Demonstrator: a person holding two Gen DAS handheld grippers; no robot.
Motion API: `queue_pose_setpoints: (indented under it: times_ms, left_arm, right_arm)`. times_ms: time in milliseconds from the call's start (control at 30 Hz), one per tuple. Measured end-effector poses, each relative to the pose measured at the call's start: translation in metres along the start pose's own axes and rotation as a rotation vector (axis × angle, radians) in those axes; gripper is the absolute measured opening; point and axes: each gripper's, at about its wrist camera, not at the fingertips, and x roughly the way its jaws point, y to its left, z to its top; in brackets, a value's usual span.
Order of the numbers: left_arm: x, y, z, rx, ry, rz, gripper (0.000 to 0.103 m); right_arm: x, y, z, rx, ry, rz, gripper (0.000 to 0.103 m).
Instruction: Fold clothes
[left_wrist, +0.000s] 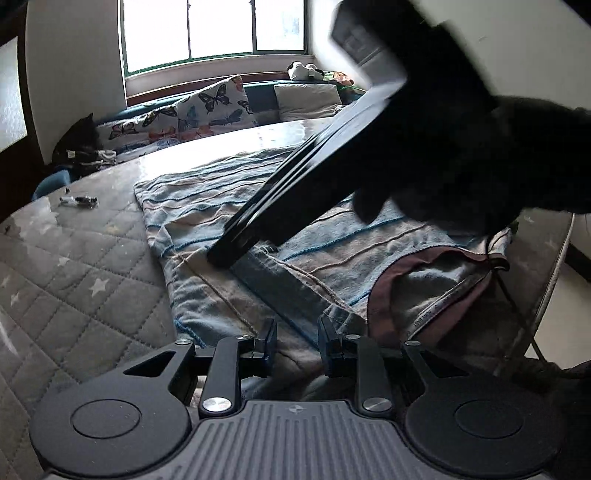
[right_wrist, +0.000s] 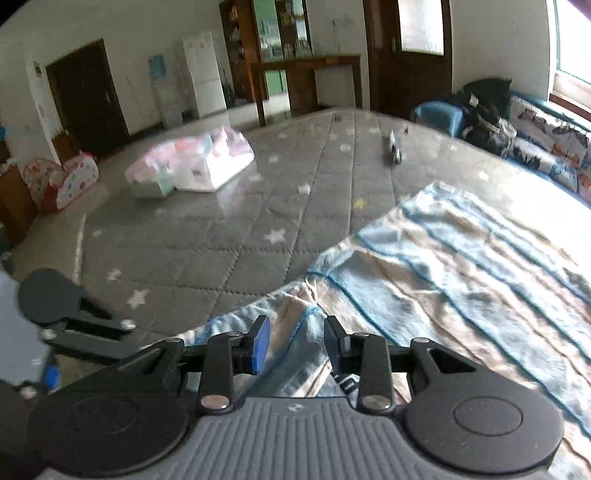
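Observation:
A blue and beige striped garment (left_wrist: 229, 206) lies spread on the grey quilted star-patterned mat (left_wrist: 74, 258); its pink-lined collar (left_wrist: 424, 291) shows at the right. My left gripper (left_wrist: 297, 341) is open just above the garment's near part. My right gripper (right_wrist: 295, 341) is open with a fold of the garment's edge (right_wrist: 306, 332) between its blue pads, not clamped. The right tool and a black-gloved hand (left_wrist: 443, 155) cross over the garment in the left wrist view. The garment also shows in the right wrist view (right_wrist: 461, 266).
A small dark pen-like item (left_wrist: 79, 200) lies on the mat at the left. Pink and white packages (right_wrist: 192, 162) sit at the mat's far side. Butterfly-print cushions (left_wrist: 207, 107) and a black bag (left_wrist: 79, 140) lie under the window. The left tool (right_wrist: 70, 314) shows at lower left.

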Motion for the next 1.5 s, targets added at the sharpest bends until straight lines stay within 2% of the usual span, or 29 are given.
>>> queue_pose_setpoints:
  times_ms: [100,267,300,500,733,800,1067,1500]
  left_arm:
    - [-0.003,0.001,-0.001,-0.005,0.004,-0.014,0.027]
    - [-0.017,0.005,-0.003,0.007,-0.004,-0.015,0.027]
    - [-0.021,0.006,-0.003,0.014,-0.006,-0.01,0.027]
    - [-0.033,0.002,-0.013,0.1,0.02,0.004,0.028]
    - [-0.026,-0.017,-0.014,0.241,0.011,0.005,0.028]
    - [-0.023,-0.022,-0.014,0.279,0.009,0.006,0.028]
    - [-0.015,-0.028,-0.015,0.338,0.02,0.001,0.027]
    - [-0.02,-0.03,-0.017,0.364,0.013,-0.005,0.027]
  right_arm:
    - [0.009,0.002,-0.003,-0.031,0.021,-0.025,0.031]
    - [-0.033,0.004,-0.007,-0.078,-0.017,-0.064,0.031]
    - [-0.052,0.002,-0.011,-0.088,-0.026,-0.08,0.032]
    - [-0.13,-0.011,-0.064,-0.076,0.036,-0.206,0.038]
    - [-0.166,-0.011,-0.129,-0.021,0.16,-0.285,0.044]
    - [-0.169,-0.006,-0.139,-0.045,0.176,-0.291,0.049]
    - [-0.162,0.006,-0.163,-0.09,0.176,-0.296,0.052]
    - [-0.161,0.011,-0.168,-0.105,0.177,-0.268,0.055]
